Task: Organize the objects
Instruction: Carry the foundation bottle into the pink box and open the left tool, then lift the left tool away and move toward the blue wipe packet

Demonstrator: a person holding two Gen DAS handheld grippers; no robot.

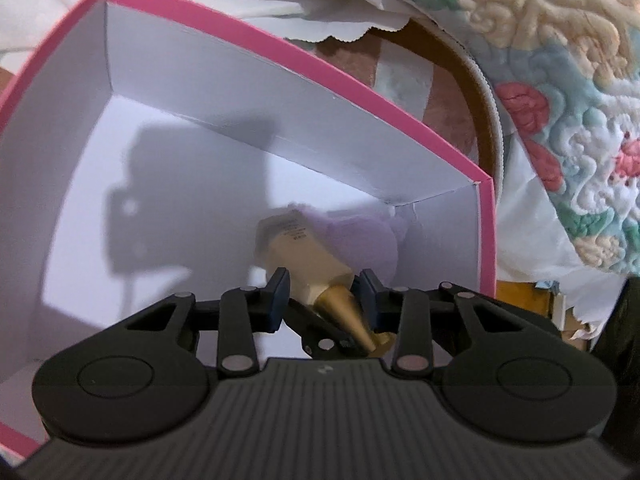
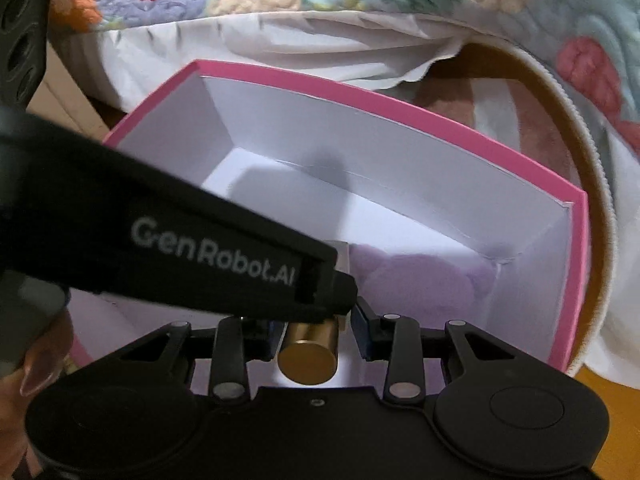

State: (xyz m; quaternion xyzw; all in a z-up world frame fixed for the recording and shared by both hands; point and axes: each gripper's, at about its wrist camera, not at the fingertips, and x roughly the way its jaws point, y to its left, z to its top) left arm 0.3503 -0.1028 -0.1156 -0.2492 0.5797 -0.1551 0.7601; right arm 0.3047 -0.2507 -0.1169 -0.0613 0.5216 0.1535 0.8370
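We see the quilted floral bedspread filling the upper right of the left wrist view and the whole top edge of the right wrist view, with a white sheet bunched beneath it. Below that lies a round brown tray with a pale ribbed rim, curving down the right side of both views.

Next in size is the pink-edged box, white inside, open at the top. In the left wrist view its far wall runs from upper left to centre right, and its corner sits at centre right. Most of the white floor towards the left of that frame is bare, crossed only by the shadows of the tools. The lower right corner of the box is crowded: a soft lilac object lies there against the walls, too blurred for us to name.

In the right wrist view the body of the left gripper crosses the frame from centre left to the middle, hiding much of the near box floor. A fingertip of the person's hand shows at lower left.

The left gripper's fingers stand narrow, pressed on the cream tube with a gold conical cap, which points down into the box beside the lilac object.

The right gripper clamps a gold cylindrical cap between closely set fingers, low over the same corner, just under the left gripper's tip.
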